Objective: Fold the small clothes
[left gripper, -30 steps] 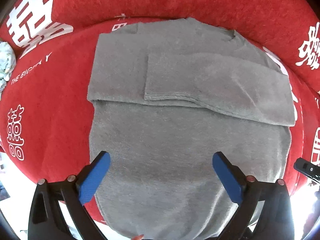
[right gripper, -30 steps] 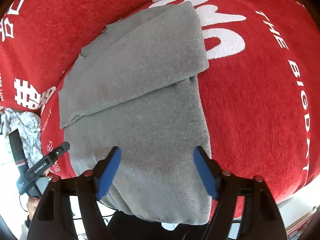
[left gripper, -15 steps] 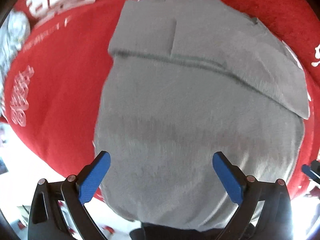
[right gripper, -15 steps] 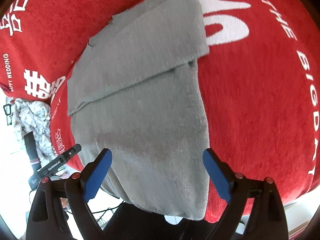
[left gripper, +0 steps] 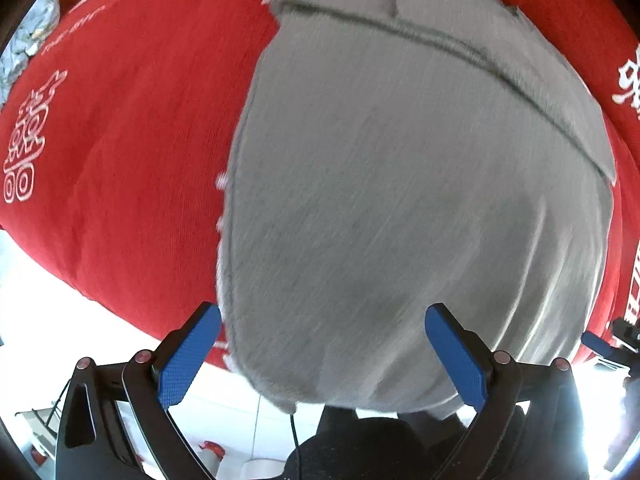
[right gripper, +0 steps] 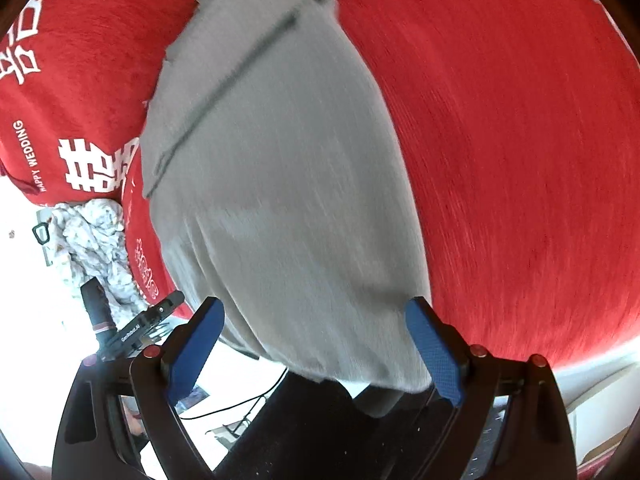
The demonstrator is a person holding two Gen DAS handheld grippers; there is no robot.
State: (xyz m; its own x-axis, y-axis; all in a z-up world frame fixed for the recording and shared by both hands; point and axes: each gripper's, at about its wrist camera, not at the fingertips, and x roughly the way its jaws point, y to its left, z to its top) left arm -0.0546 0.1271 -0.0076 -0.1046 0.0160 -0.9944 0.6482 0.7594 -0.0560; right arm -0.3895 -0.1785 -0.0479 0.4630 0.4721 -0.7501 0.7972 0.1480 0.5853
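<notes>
A grey garment (left gripper: 400, 180) lies flat on a red cloth (left gripper: 120, 140), with its sleeves folded across the far end. Its near hem hangs over the front edge of the surface. My left gripper (left gripper: 322, 314) is open just above that hem, its left pad by the garment's left edge, and nothing is pinched. In the right wrist view the same garment (right gripper: 280, 160) fills the middle. My right gripper (right gripper: 315, 306) is open wide over the hem, its right pad near the garment's right corner, and the pads are not pressing on the fabric.
The red cloth (right gripper: 500, 140) bears white lettering and covers the whole surface. A crumpled pale patterned cloth (right gripper: 92, 236) lies at the left end. The person's dark clothing (right gripper: 320, 420) shows below the front edge. White floor lies beyond that edge.
Both grippers have come down and back toward the garment's near hem, which now looms larger. The right jaws have spread wider. The garment itself has not shifted.
</notes>
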